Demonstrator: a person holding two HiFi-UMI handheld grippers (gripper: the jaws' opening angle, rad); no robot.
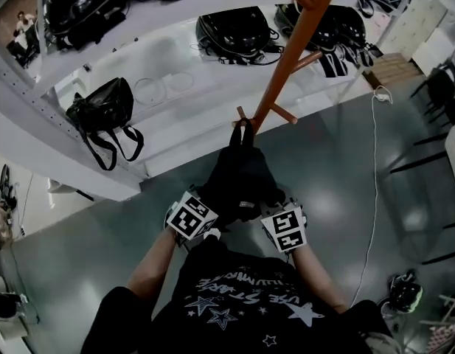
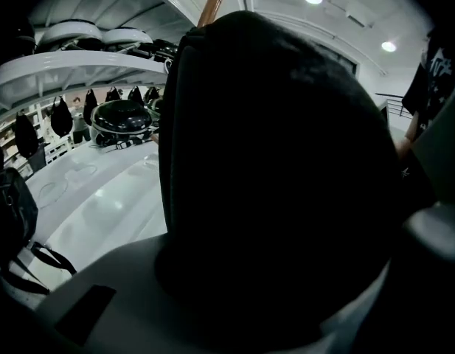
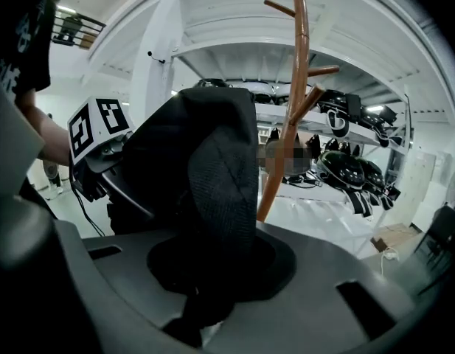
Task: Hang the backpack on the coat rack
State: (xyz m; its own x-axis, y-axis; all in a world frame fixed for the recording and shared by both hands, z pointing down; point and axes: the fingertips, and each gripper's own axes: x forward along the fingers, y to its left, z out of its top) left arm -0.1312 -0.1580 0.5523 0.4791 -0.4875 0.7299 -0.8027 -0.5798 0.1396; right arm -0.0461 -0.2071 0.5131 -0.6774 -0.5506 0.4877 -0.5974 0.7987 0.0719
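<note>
We hold the black backpack [image 1: 240,174] between both grippers right at the coat rack [image 1: 297,39], on our side of its brown pole. The bag's top loop [image 1: 244,131] reaches up to the rack's lowest pegs [image 1: 285,113], but we cannot tell whether it is hooked over 1 of them. The left gripper [image 1: 203,223] is clamped on the bag's left side and the right gripper [image 1: 279,223] on its right side, with fabric running between both pairs of jaws. Beyond the rack a white shelf [image 1: 183,87] bears other black bags, 1 [image 1: 238,32] just behind the pole and another [image 1: 102,109] farther to its left. The head view alone shows both grippers flanking the bag. In the left gripper view the bag's dark body fills almost everything, leaving only a sliver of the pole [image 2: 214,2] above it. The right gripper view shows that this gripper pinches a mesh-padded strap [image 3: 223,190], with the rack's branching pegs standing just behind it.
</note>
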